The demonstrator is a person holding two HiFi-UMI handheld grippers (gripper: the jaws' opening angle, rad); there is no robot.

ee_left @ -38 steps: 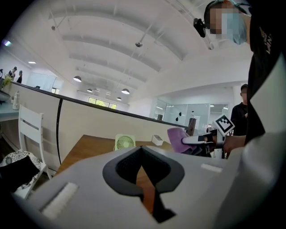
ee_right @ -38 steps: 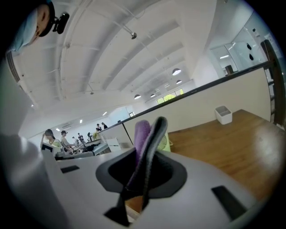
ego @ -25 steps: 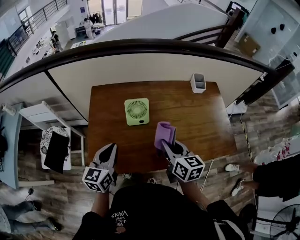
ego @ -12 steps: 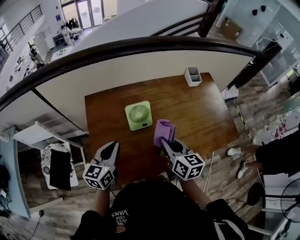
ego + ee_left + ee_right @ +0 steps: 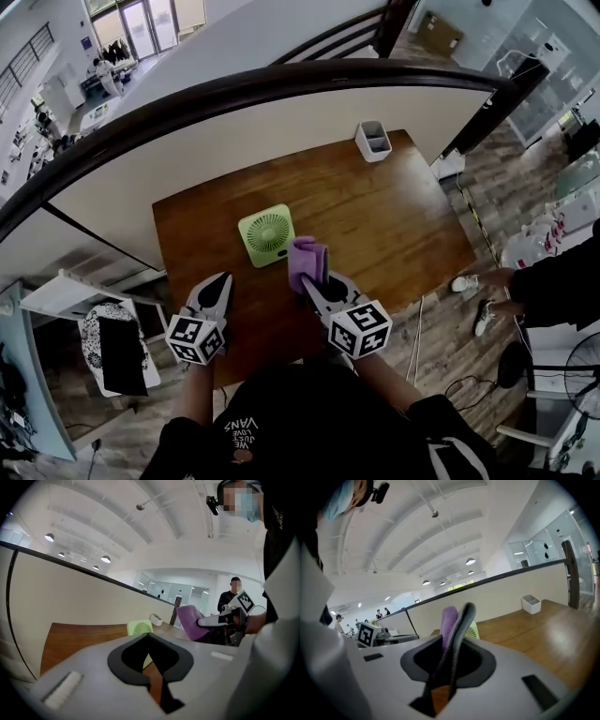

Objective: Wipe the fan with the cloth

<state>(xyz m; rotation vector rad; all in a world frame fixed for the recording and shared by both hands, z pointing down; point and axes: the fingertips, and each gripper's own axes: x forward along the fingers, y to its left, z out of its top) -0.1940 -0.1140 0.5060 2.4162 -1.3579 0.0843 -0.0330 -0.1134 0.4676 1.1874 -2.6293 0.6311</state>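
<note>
A small green square fan (image 5: 266,235) lies flat on the brown table (image 5: 394,225), left of its middle. My right gripper (image 5: 312,278) is shut on a purple cloth (image 5: 305,259), which stands up from the jaws just right of the fan's near corner. In the right gripper view the cloth (image 5: 449,619) rises between the shut jaws, with the fan (image 5: 475,631) peeking out behind it. My left gripper (image 5: 220,284) is shut and holds nothing, over the table's near edge short of the fan. From the left gripper view the fan (image 5: 139,627) lies ahead and the cloth (image 5: 190,620) to the right.
A white two-slot holder (image 5: 373,141) stands at the table's far right corner. A curved partition with a dark rail (image 5: 281,89) runs behind the table. A white stand with black cloth (image 5: 117,342) is on the floor to the left. People's feet (image 5: 469,281) show at the right.
Both grippers have moved forward over the table toward the fan. The cloth in the right gripper now stands right beside the fan's near right corner. Both grippers stay shut.
</note>
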